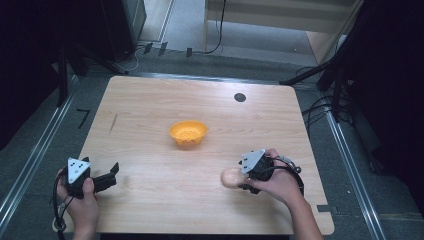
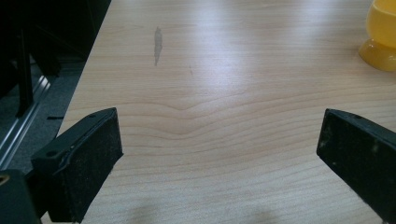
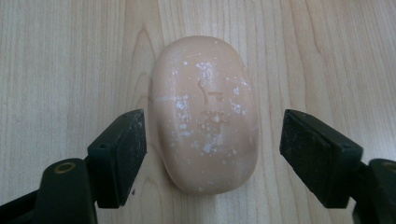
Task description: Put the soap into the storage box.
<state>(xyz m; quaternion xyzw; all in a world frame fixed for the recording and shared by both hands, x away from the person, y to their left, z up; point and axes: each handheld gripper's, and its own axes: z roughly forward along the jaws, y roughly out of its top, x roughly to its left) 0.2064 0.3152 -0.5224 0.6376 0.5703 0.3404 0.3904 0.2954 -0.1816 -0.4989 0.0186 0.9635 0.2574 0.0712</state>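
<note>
Wooden surface (image 1: 150, 115), pale grain, carries everything. Orange bowl (image 1: 188, 133) sits near its middle. Left gripper (image 2: 219, 154) rests at the near left edge, fingers (image 2: 88, 158) released wide over bare wood. Right gripper (image 3: 212, 154) straddles the pinkish soap bar (image 3: 205, 112) lying flat at near right; fingers (image 3: 121, 149) apart, left one just beside it, right one clear.

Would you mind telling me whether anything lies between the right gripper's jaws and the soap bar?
Nothing visible does: the right gripper straddles the soap bar on the table, with bare gaps beside each pad.
</note>
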